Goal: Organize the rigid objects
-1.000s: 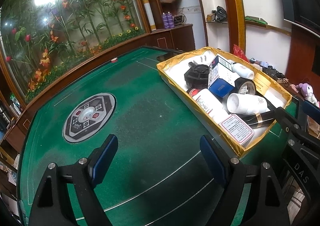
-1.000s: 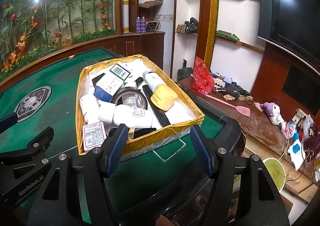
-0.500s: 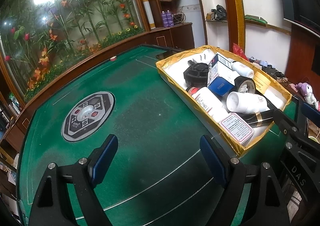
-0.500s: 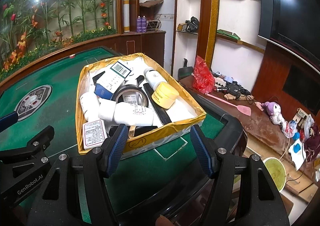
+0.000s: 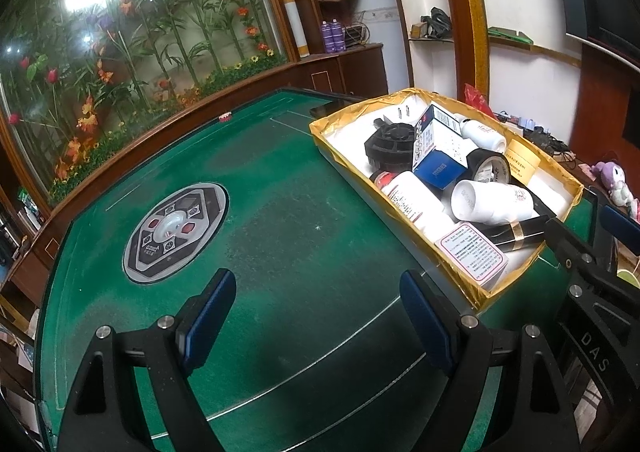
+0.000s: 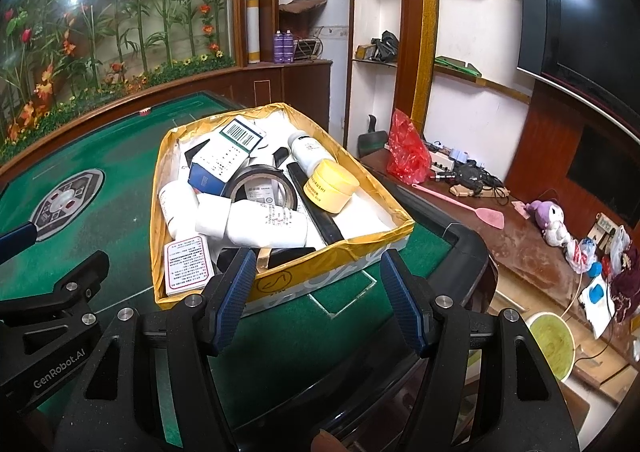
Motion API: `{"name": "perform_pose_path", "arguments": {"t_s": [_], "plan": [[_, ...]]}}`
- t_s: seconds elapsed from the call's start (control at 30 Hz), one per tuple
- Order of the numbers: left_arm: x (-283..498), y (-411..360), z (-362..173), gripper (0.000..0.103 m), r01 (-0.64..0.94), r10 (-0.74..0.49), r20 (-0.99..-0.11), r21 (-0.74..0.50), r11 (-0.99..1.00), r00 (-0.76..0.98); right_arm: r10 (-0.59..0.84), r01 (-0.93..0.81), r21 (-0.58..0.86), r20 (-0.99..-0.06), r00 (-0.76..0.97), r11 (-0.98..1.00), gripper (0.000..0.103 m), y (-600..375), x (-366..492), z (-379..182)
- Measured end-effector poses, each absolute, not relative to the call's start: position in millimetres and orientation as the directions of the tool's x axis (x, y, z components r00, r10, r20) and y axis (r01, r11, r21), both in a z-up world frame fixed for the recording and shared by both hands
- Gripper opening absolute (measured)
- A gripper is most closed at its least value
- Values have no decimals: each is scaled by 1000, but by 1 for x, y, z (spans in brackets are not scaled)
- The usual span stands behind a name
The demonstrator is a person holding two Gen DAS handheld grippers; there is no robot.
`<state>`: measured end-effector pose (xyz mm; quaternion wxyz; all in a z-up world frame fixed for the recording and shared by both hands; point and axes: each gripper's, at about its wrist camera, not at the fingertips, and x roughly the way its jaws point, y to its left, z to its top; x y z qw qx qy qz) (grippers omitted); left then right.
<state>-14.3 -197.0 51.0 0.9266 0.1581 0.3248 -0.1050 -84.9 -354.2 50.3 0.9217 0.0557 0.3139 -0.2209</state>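
A yellow-rimmed cardboard box point(image 5: 476, 284) point(image 6: 320, 268) sits on the right part of the green table. It holds a pile of rigid items: white bottles point(image 5: 492, 202) point(image 6: 264, 226), a blue and white carton point(image 5: 438, 150) point(image 6: 224, 158), a black tape roll point(image 6: 262, 188), a yellow jar point(image 6: 330, 186), a black round part point(image 5: 390, 148), a small pink-printed packet point(image 5: 472, 256) point(image 6: 188, 266). My left gripper point(image 5: 316, 308) is open and empty over bare felt, left of the box. My right gripper point(image 6: 318, 292) is open and empty just before the box's near wall.
A round grey control panel point(image 5: 176, 226) is set in the table's middle. The table's black raised edge point(image 6: 460, 252) runs right of the box. Beyond it stands a wooden side table point(image 6: 520, 236) with a pink fly swatter, cables and a plush toy.
Both views shift slightly: the box sits a little lower and nearer in the right wrist view. Both grippers stay open and empty.
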Motion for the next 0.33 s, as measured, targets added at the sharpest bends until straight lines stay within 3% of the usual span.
{"name": "perform_pose_path", "arguments": {"t_s": [0.33], "plan": [[-18, -190, 60, 85, 287, -108, -620, 196, 938, 777, -360, 440, -11, -594, 720, 898, 66, -352, -84, 47]]}}
